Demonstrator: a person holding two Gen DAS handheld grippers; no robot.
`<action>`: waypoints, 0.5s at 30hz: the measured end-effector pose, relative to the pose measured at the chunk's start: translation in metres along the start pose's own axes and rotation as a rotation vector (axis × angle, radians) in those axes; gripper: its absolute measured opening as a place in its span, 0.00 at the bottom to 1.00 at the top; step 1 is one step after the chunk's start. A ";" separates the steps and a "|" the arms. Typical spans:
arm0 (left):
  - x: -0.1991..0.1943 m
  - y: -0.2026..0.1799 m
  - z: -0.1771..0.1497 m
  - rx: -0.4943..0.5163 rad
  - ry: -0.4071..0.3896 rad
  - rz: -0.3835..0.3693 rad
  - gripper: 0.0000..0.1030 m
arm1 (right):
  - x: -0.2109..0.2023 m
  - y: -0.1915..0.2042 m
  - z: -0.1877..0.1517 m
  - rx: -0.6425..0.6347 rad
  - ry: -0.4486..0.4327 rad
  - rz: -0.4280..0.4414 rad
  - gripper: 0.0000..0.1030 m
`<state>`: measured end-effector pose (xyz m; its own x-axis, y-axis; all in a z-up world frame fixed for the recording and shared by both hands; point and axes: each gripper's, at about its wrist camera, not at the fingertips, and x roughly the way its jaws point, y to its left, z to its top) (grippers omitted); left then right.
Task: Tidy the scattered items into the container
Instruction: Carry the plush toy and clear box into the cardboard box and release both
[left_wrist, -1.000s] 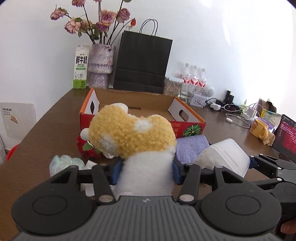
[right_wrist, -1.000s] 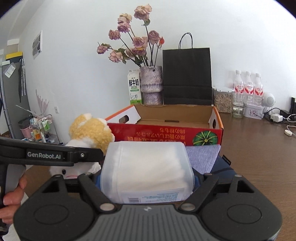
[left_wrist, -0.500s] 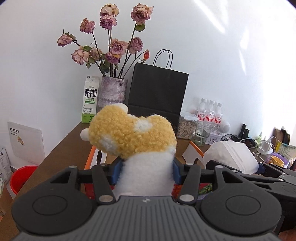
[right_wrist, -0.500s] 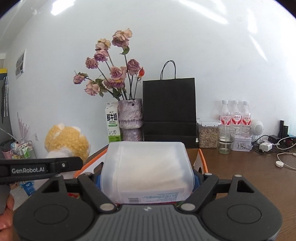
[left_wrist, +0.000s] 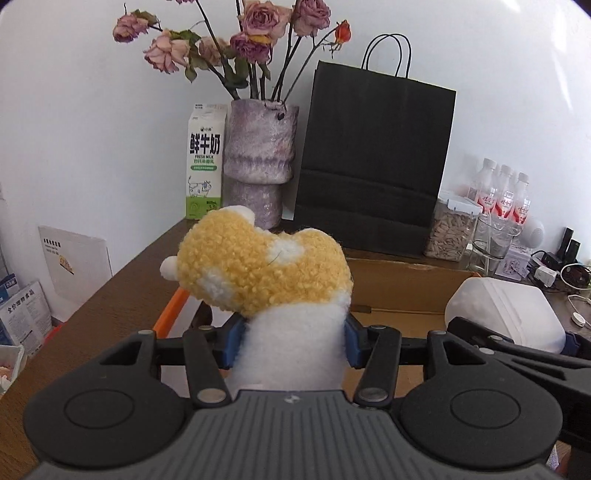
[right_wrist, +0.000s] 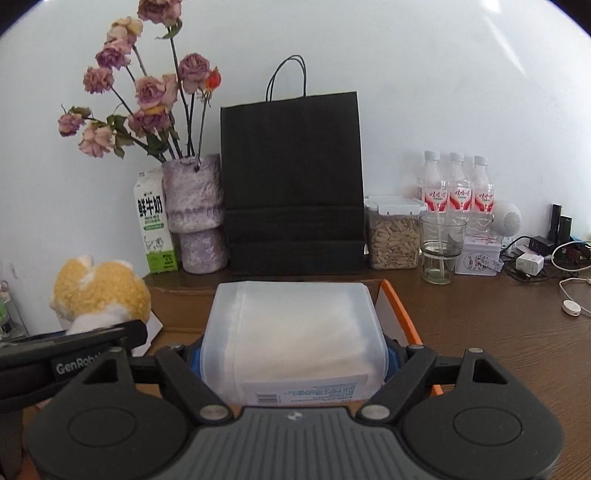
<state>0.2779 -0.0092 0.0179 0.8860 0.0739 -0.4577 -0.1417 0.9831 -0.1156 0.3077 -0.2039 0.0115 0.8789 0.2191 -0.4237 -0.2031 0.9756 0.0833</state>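
Left hand-held gripper (left_wrist: 291, 343) clamped; right hand-held gripper (right_wrist: 293, 363) clamped wider, alongside.

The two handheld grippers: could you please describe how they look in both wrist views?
Both match: the left gripper and right gripper have a grey ribbed housing, flanked by round black discs, black linkage bars with silver pivot pins, and blue pads inside the jaws. The left one's side bears white "GenRob" lettering. No cables or sleeves show.
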 end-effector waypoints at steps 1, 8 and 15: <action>0.002 0.001 -0.002 -0.002 0.002 0.001 0.51 | 0.003 -0.001 -0.001 0.004 0.012 0.001 0.79; 0.004 -0.004 -0.013 0.039 0.038 0.037 0.52 | 0.006 0.006 -0.010 -0.027 0.042 -0.003 0.79; -0.006 -0.009 -0.014 0.075 0.003 0.111 0.80 | -0.006 0.004 -0.013 -0.024 0.035 -0.044 0.82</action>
<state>0.2680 -0.0213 0.0089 0.8653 0.1823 -0.4669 -0.2051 0.9787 0.0021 0.2958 -0.2013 0.0022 0.8718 0.1749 -0.4576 -0.1751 0.9836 0.0424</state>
